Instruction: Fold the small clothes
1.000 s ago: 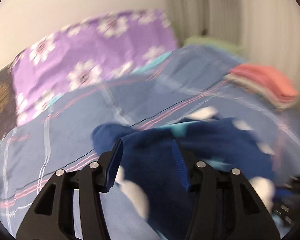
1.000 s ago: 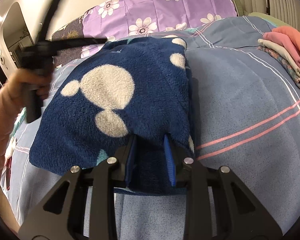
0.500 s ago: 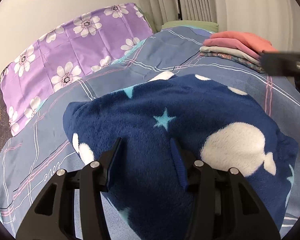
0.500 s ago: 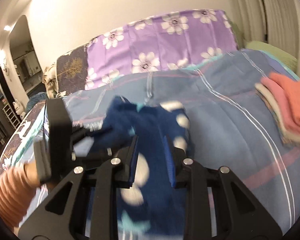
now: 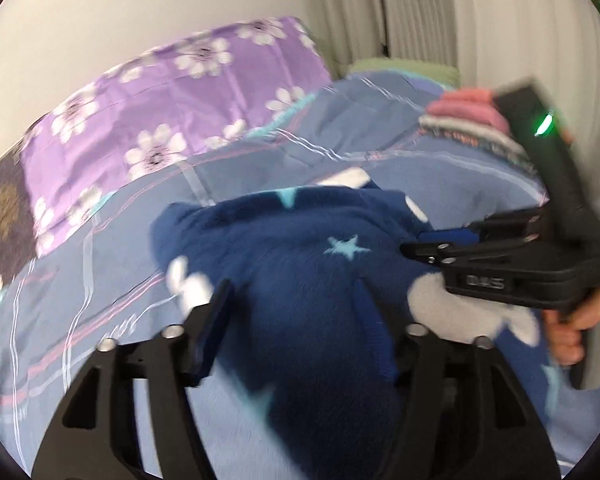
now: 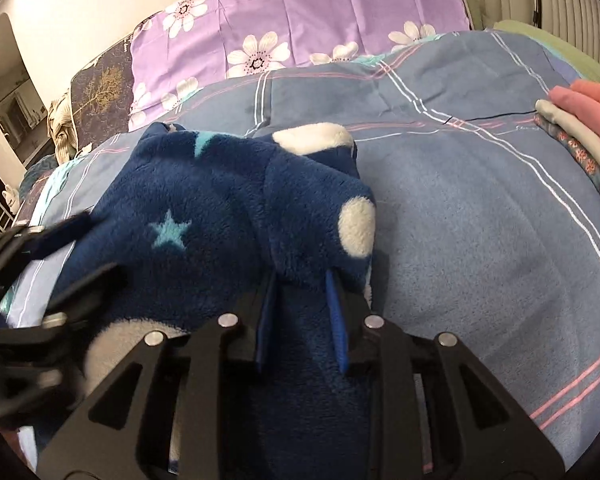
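Fleece garment (navy, spotted) lies bunched on bedspread.

A small navy fleece garment, dotted with white spots and pale blue stars, lies bunched and partly folded on the near side of the bed, its right edge doubled over and its near part lifted off the cover.

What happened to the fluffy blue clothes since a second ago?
The blue fleece went from lying flat to bunched up. The right gripper carried its pinched edge over toward the left gripper, whose jaws have just been opening, with fleece between them. The folded pile and purple pillow stayed put.
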The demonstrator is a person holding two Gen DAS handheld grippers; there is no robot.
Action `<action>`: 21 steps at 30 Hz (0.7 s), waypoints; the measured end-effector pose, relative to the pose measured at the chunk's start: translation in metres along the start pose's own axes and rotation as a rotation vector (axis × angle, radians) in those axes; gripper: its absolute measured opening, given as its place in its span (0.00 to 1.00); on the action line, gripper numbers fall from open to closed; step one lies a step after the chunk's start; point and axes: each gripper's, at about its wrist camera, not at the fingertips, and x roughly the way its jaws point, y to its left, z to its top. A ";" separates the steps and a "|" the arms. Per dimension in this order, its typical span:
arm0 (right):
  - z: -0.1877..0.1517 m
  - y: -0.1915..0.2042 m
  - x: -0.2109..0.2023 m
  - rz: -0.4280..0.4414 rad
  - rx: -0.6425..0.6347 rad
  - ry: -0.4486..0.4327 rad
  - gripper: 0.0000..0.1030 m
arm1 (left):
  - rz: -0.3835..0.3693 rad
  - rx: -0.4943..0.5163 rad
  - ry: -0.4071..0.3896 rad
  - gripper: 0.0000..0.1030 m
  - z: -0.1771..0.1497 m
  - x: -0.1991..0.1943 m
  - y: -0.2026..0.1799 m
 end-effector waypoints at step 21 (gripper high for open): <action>-0.005 0.001 -0.006 -0.006 -0.036 -0.041 0.25 | 0.398 0.129 0.039 0.85 -0.088 -0.030 -0.090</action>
